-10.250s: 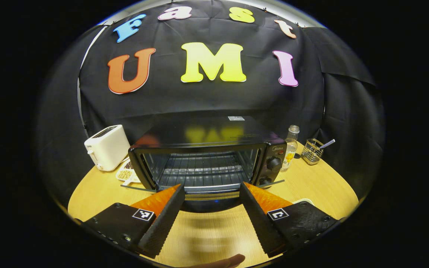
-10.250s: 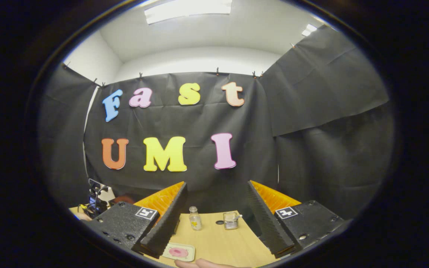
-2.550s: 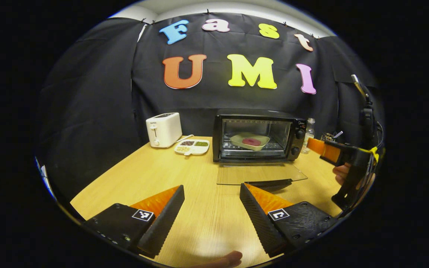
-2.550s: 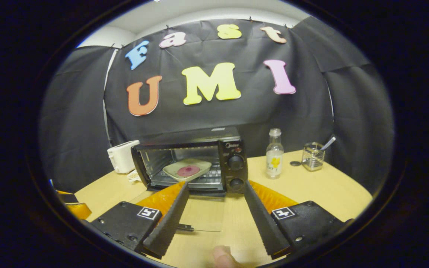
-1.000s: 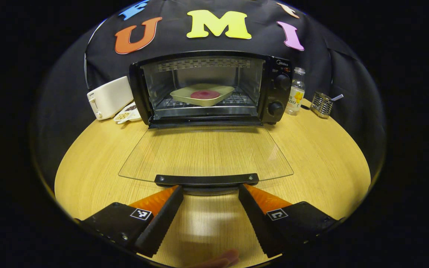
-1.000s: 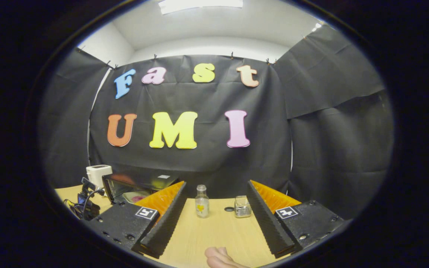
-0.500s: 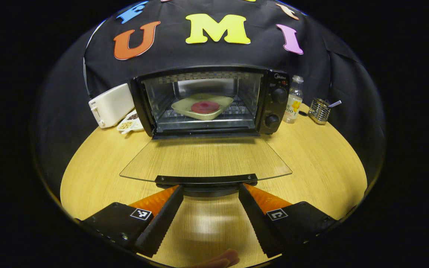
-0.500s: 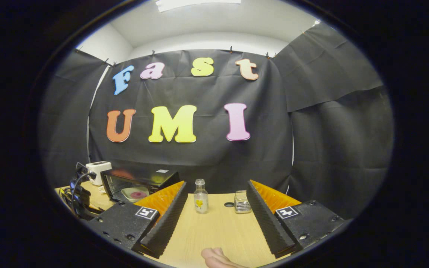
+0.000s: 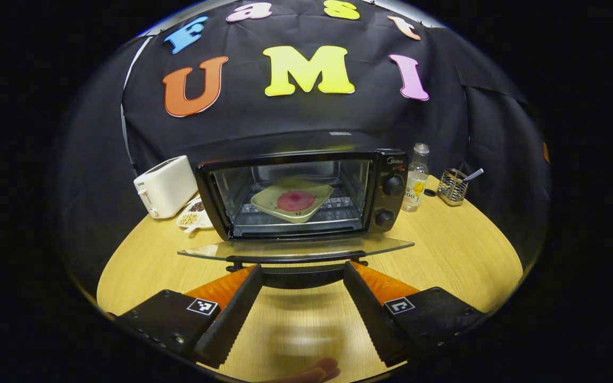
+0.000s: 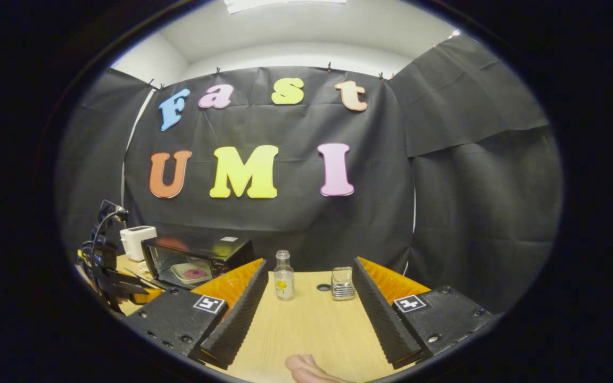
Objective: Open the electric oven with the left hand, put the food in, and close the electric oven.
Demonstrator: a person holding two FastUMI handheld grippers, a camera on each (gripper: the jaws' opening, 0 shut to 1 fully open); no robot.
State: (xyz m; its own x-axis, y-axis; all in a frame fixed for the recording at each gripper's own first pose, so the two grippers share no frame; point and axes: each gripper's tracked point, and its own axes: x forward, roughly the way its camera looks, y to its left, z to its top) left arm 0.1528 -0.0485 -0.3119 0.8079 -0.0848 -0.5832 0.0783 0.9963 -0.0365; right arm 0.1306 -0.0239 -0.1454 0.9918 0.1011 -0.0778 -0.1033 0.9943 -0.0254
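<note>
Oven: the electric oven (image 9: pixel 306 194) stands at the back of the wooden table (image 9: pixel 461 250); in the right gripper view it sits far left (image 10: pixel 195 260).
Door: the glass door (image 9: pixel 296 247) hangs roughly level, its dark handle (image 9: pixel 296 263) toward the camera.
Food: a pink round piece (image 9: pixel 296 200) lies in a pale tray (image 9: pixel 272 205) on the oven rack.
Left gripper: the left gripper (image 9: pixel 301 276) is level and points at the oven, fingers spread wide, one on each side of the door handle; whether they touch it cannot be told.
Right gripper: the right gripper (image 10: pixel 309 282) is held level off to the oven's right, fingers apart and holding nothing.
Left of oven: a white toaster (image 9: pixel 165 186), with a divided dish (image 9: pixel 192 218) just beside it.
Right of oven: a small glass bottle (image 9: pixel 416 178), then a wire holder (image 9: pixel 451 187) near the table's edge.
In the way: the door spans the space between left gripper and tray.
</note>
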